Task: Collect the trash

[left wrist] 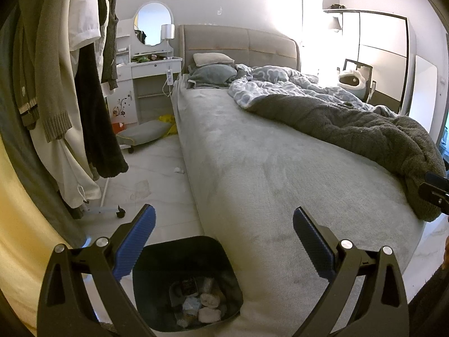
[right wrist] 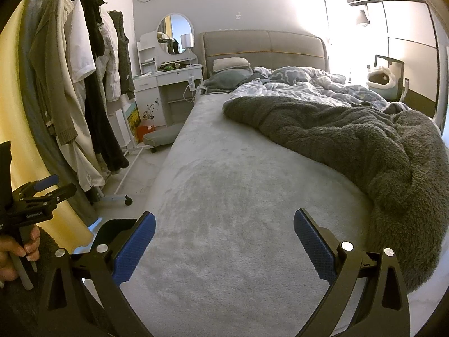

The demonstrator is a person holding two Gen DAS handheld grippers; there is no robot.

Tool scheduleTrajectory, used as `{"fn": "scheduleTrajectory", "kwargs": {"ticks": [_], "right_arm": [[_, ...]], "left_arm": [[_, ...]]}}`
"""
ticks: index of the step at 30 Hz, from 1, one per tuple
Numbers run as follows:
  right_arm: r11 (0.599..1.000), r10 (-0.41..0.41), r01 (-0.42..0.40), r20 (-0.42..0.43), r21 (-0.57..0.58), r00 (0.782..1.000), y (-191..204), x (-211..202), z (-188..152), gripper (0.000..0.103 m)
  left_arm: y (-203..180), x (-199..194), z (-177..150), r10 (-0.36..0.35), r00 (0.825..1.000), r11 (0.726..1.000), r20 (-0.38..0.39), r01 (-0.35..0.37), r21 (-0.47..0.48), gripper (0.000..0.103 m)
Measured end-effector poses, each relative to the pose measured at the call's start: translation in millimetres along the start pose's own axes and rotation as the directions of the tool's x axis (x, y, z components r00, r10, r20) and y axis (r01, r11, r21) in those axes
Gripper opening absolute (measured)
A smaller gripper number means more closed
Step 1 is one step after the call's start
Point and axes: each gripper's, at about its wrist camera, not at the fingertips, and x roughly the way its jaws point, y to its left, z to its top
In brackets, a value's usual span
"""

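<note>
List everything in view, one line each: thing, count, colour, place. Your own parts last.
bin: one, black, on the floor at the bed's foot corner, holding wrappers and wads
crumpled paper: one, white, on the floor beside the bed
bed: one, grey cover, centre
blanket: one, dark grey, fluffy, on the bed's right side
duvet: one, blue-white, near the headboard
pillows: two, beige on grey-green, at the headboard
clothes rack: one, hung with garments, left
dressing table: one, white, with oval mirror
left claw: open
right claw: open
hand: one, holding the left claw's handle
</note>
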Motion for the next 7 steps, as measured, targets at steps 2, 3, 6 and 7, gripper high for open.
{"fn": "scheduleTrajectory", "kwargs": {"ticks": [2,3,6,7], "right_arm": [[1.000,0.000,0.000,0.000,0.000,1.000,-0.4,-0.1,-0.9,0.100],[1.000,0.000,0.000,-0.001,-0.001,1.000,-0.3,-0.1,-1.0,0.100],[1.000,0.000,0.000,0.000,-0.001,1.000,0.2,-0.3,-0.9,0.100],[1.000,-0.001,0.001,0.001,0.001,1.000,0.2,-0.4,-0.9,0.100]], "left_arm": [[1.3,0.4,0.6,-0.007,1.000,1.000,-0.005,0.007,-0.006,0.100],[2.3,0.7,0.9,-0.003,1.000,1.000,-0.007,0.003,-0.009,0.100],[2.7,0.6,2.4,0.002,1.000,1.000,-0.009,-0.002,-0.013,0.100],[2.4,0.4,2.8,0.006,1.000,1.000,-0.009,-0.006,-0.012,0.100]]}}
